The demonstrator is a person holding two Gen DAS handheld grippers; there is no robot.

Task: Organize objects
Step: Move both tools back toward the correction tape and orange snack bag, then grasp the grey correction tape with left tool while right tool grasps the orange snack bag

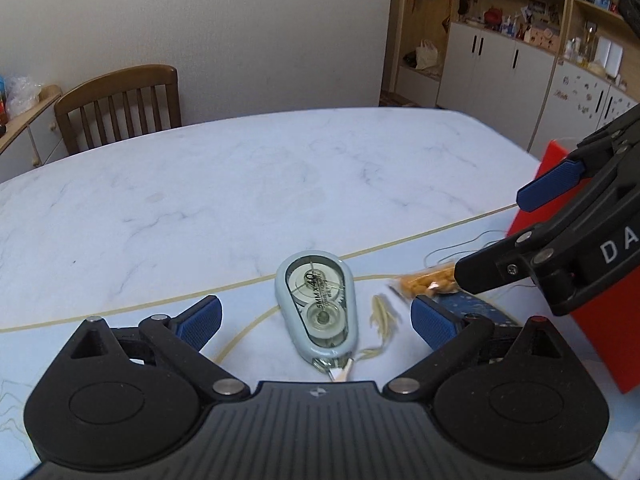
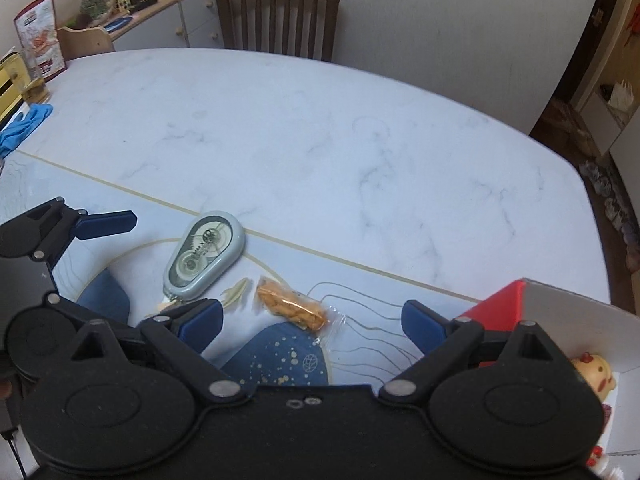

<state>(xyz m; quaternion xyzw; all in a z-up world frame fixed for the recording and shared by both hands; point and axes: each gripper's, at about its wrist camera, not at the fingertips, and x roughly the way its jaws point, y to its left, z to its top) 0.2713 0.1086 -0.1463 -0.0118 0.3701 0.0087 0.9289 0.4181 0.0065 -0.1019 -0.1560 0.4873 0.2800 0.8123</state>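
A pale blue correction tape dispenser (image 1: 316, 308) lies on the patterned mat (image 1: 120, 344), between the wide-apart fingers of my left gripper (image 1: 316, 322), which is open and touches nothing. In the right wrist view the same dispenser (image 2: 206, 254) lies left of an orange snack packet (image 2: 290, 306). My right gripper (image 2: 312, 323) hangs open just above that packet, its pads well clear of it. A small pale leaf-shaped scrap (image 2: 236, 292) rests between dispenser and packet. At the right stands a red box (image 2: 504, 300) with a white inside and a toy figure (image 2: 596, 372) in it.
The white marble table (image 2: 320, 128) stretches beyond the mat. A wooden chair (image 2: 280, 16) stands at its far side. A blue cloth (image 2: 24, 124) and printed boxes sit at the left edge. Cabinets (image 1: 500, 68) fill the far right of the room.
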